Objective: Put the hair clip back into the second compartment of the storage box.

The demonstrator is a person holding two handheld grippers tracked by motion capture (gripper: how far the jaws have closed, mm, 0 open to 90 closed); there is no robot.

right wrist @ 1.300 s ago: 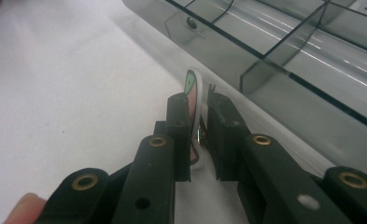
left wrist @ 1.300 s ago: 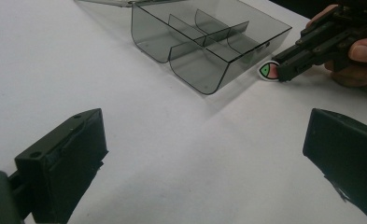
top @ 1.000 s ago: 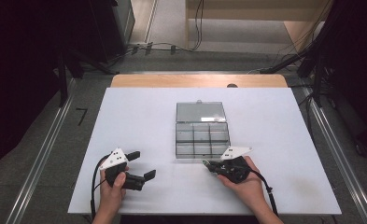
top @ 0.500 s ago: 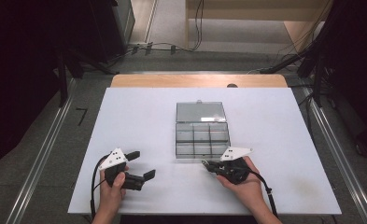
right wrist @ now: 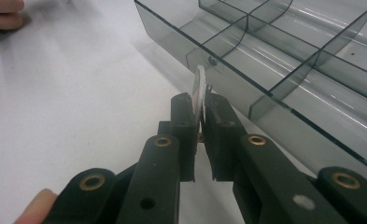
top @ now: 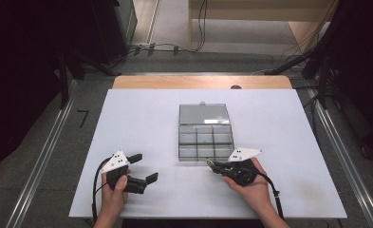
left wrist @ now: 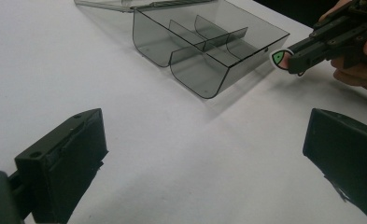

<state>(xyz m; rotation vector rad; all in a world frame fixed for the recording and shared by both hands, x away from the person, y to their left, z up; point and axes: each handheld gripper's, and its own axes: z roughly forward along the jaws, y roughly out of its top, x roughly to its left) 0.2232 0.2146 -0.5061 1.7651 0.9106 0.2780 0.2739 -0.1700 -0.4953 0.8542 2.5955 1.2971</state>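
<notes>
Plainly, the right gripper, jaws closed edge-on upon a small round white-rimmed green sticker near the table's front edge, could catch the smoky clear plastic compartment box's front wall, while the left gripper gapes wide, empty.

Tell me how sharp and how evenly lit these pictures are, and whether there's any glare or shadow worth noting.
High view: the white table is evenly lit, the surroundings very dark. Left gripper view: its own jaws are soft and close up, the clear box casts a faint shadow, and the small green sticker in the right gripper reads sharp. Right gripper view: bright streaks of glare run along the box's floor.
</notes>
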